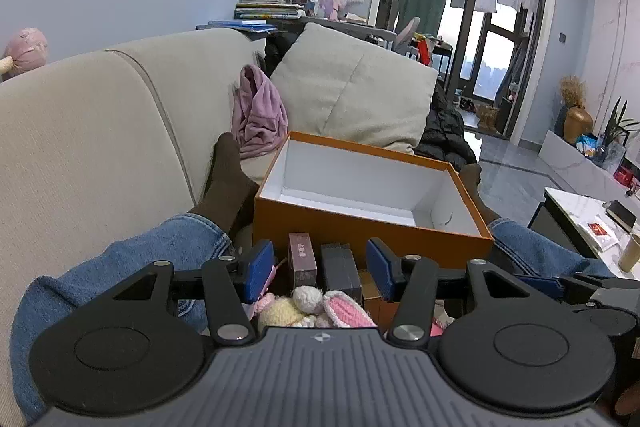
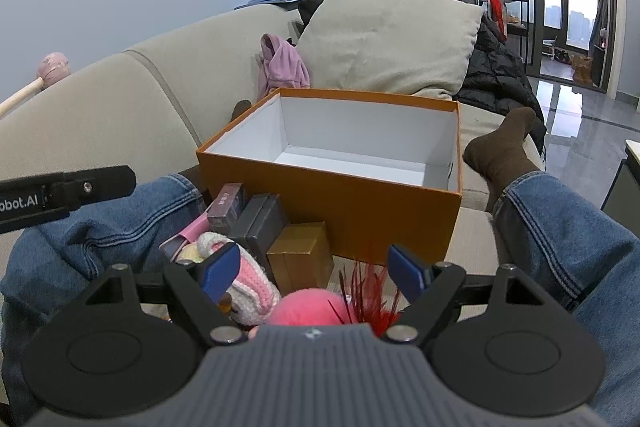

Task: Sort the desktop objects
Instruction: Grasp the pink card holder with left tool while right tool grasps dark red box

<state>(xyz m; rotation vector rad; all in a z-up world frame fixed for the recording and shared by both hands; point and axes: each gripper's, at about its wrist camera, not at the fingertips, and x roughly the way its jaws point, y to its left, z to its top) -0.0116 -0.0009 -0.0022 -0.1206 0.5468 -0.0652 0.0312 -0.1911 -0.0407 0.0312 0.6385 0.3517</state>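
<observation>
An empty orange box (image 1: pixel 360 231) with a white inside stands on the sofa between the person's legs; it also shows in the right wrist view (image 2: pixel 360 211). In front of it lie a maroon box (image 1: pixel 302 259), a black box (image 1: pixel 340 267), a gold box (image 2: pixel 300 253), a crocheted pink-and-white toy (image 1: pixel 320 307) and a pink ball with red feathers (image 2: pixel 312 309). My left gripper (image 1: pixel 320 269) is open above the small boxes. My right gripper (image 2: pixel 314 269) is open above the toys and gold box. Both hold nothing.
Beige sofa back (image 1: pixel 100 131) on the left, cushion (image 1: pixel 352 91) and pink cloth (image 1: pixel 260 111) behind the box. Legs in jeans (image 2: pixel 560 227) flank the pile. A marble table (image 1: pixel 588 223) stands at right. The left gripper's arm (image 2: pixel 64 195) shows at left.
</observation>
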